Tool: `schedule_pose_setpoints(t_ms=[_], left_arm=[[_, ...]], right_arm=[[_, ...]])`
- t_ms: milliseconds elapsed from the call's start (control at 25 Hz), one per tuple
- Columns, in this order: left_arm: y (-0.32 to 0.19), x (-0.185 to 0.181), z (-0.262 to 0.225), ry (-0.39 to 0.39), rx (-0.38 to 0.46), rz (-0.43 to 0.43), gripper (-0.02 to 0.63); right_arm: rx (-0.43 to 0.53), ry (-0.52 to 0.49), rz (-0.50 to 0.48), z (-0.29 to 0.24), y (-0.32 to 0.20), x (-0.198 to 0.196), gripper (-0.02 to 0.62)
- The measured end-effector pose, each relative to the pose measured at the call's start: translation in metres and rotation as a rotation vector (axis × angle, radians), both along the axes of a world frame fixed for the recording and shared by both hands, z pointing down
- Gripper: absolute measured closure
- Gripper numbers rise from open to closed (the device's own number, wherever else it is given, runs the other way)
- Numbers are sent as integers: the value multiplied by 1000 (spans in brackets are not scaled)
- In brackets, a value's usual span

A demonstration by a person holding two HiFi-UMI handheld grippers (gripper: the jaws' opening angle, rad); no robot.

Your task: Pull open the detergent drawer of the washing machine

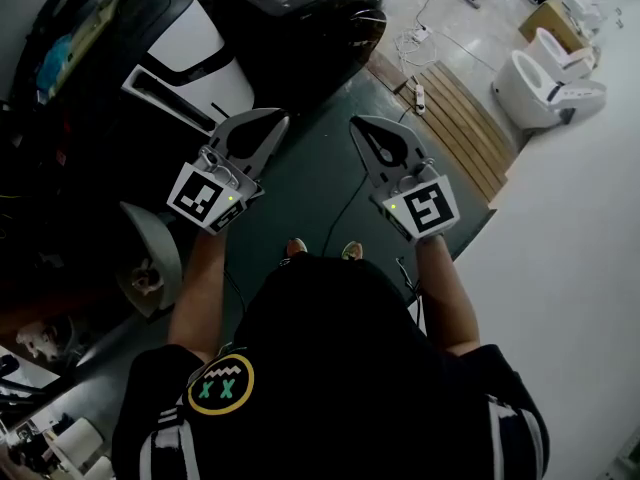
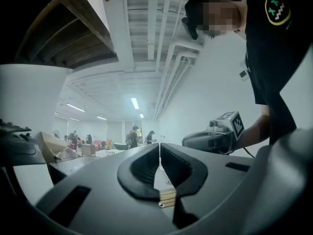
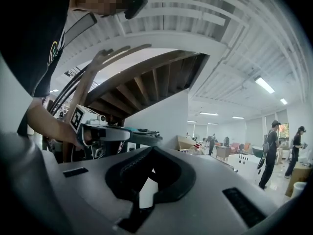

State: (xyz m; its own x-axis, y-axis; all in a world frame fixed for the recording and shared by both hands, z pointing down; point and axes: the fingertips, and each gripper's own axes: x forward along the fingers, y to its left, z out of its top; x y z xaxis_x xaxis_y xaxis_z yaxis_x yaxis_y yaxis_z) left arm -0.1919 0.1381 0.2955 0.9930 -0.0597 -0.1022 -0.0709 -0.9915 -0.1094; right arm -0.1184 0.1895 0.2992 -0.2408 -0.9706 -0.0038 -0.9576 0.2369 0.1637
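A white and black appliance (image 1: 190, 63) lies at the upper left of the head view, with a dark machine (image 1: 300, 18) behind it. I cannot make out a detergent drawer on either. My left gripper (image 1: 272, 120) is held out over the dark green floor, jaws shut and empty, a short way from the white appliance. My right gripper (image 1: 360, 126) hovers beside it, also shut with nothing in it. In the left gripper view the left gripper's (image 2: 159, 148) pads meet, and the right gripper (image 2: 215, 136) shows beyond. In the right gripper view the right gripper's (image 3: 152, 151) jaws are closed, and the left gripper (image 3: 105, 133) shows at the left.
A slatted wooden platform (image 1: 460, 118) with a power strip (image 1: 420, 96) lies at the upper right, white toilets (image 1: 545, 83) beyond it. A grey basin (image 1: 150, 253) sits at the left. A cable (image 1: 340, 213) runs across the floor between the grippers. People stand far off (image 3: 271, 151).
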Motion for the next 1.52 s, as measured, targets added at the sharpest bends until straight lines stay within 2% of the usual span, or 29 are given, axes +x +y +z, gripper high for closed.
schedule_pose_setpoints(t_ms=[280, 520, 640, 720, 800, 920, 1000, 1120, 1520], left_arm=[[3, 2, 2, -5, -5, 9, 578], [7, 3, 8, -25, -22, 17, 573], [13, 5, 10, -33, -10, 49, 512], [16, 8, 11, -45, -7, 64, 465], [19, 11, 8, -41, -10, 84, 391], [23, 16, 9, -44, 27, 106, 208], [27, 18, 5, -33, 62, 103, 151], [27, 17, 6, -23, 70, 90, 115], [34, 29, 12, -88, 82, 91, 112]], right_arm=[[-38, 5, 22, 5, 3, 4, 574], [-33, -15, 31, 7, 7, 6, 572], [-32, -26, 33, 7, 8, 7, 539], [-44, -37, 29, 9, 8, 8, 490], [-41, -62, -13, 7, 6, 4, 357], [-41, -76, -64, 10, 2, -3, 128], [-61, -57, -61, 16, 0, -4, 12], [-84, -35, -56, 23, 2, -4, -5], [-61, -23, -76, 17, 6, 5, -5]])
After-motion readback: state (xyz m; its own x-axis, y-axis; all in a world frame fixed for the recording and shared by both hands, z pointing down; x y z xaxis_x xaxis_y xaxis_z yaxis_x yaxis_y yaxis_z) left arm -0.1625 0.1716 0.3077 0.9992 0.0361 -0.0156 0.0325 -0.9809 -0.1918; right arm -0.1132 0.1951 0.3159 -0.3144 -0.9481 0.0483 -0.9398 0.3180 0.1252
